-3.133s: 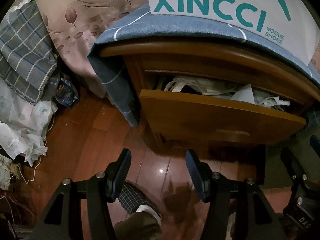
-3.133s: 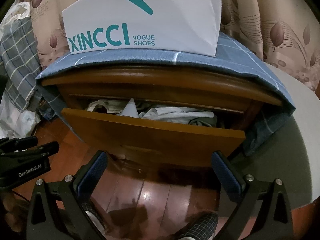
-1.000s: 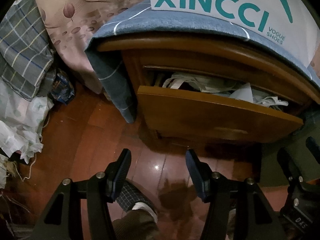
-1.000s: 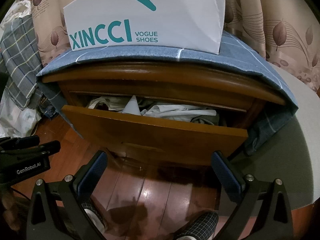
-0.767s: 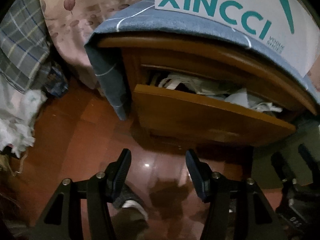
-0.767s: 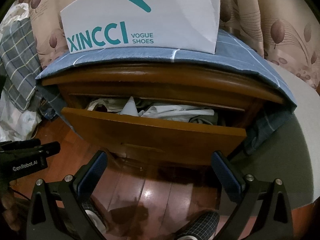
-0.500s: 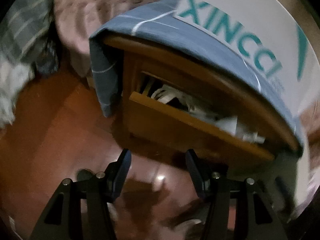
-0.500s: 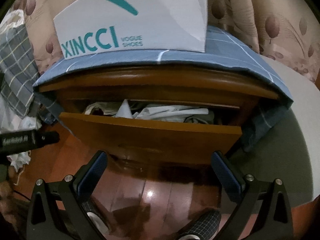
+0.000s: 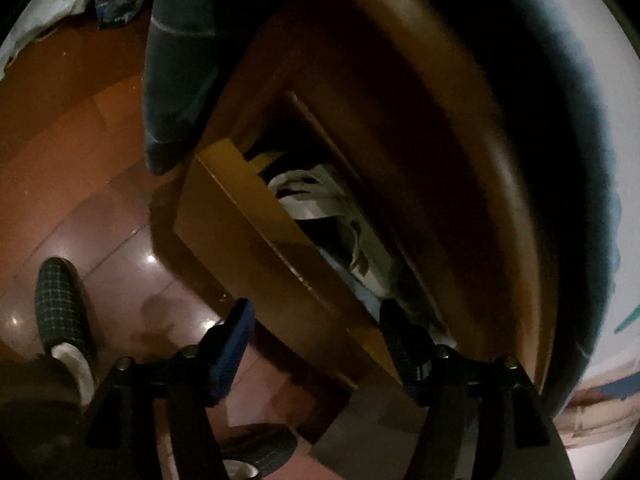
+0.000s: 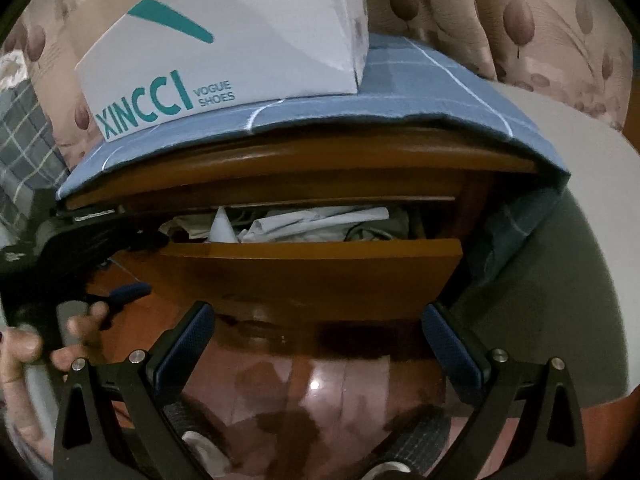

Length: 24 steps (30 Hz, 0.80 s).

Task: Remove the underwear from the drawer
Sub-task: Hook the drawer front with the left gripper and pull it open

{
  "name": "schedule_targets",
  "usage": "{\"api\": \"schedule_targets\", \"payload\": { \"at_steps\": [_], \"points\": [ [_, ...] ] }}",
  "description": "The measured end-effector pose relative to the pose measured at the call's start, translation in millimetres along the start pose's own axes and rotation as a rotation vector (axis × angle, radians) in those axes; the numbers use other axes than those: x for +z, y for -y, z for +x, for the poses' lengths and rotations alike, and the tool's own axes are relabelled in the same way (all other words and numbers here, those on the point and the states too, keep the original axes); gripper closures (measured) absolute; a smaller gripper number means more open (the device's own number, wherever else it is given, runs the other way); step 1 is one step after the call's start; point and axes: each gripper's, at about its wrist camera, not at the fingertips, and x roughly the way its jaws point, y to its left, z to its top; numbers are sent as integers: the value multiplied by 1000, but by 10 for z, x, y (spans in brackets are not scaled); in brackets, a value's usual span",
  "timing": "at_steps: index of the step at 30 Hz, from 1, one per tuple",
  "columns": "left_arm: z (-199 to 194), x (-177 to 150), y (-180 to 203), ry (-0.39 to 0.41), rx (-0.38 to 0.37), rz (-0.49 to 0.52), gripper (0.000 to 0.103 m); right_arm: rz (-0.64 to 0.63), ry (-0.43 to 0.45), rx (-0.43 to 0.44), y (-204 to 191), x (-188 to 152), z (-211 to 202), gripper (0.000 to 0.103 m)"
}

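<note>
The wooden nightstand's drawer [image 10: 312,268] stands partly pulled out, with pale crumpled garments [image 10: 316,218] heaped inside. In the left wrist view the same garments [image 9: 316,196] show behind the slanting drawer front [image 9: 248,236]. My left gripper [image 9: 316,328] is rolled over at the drawer's left end. Its jaws are opening, one finger outside the front panel and one over the drawer's opening, and no pad visibly presses the wood. The right wrist view shows that gripper [image 10: 140,264] with a hand [image 10: 24,348] on it. My right gripper [image 10: 320,340] hangs open and empty below the drawer front.
A white XINCCI shoe box [image 10: 224,44] sits on a blue cloth [image 10: 420,92] draped over the nightstand top. A leaf-print curtain [image 10: 540,20] hangs behind, with plaid fabric [image 10: 24,144] at the left. A grey-green pad [image 10: 560,280] lies at the right. The person's slippers [image 9: 60,304] stand on glossy wooden floor.
My left gripper has rolled hard and dropped in close to the drawer's left end, and its fingers stand wider apart. The right gripper has shifted slightly, staying open.
</note>
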Motion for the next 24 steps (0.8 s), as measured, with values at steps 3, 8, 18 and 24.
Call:
{"api": "schedule_targets", "payload": {
  "at_steps": [3, 8, 18, 24],
  "points": [
    [59, 4, 6, 0, -12, -35, 36, 22, 6, -4, 53, 23, -12, 0],
    [201, 27, -144, -8, -65, -158, 32, 31, 39, -31, 93, 68, -70, 0],
    [438, 228, -216, -15, -5, -222, 19, 38, 70, -74, 135, 112, -122, 0],
    [453, 221, -327, -63, 17, -246, 6, 49, 84, -95, 165, 146, -136, 0]
  ]
}}
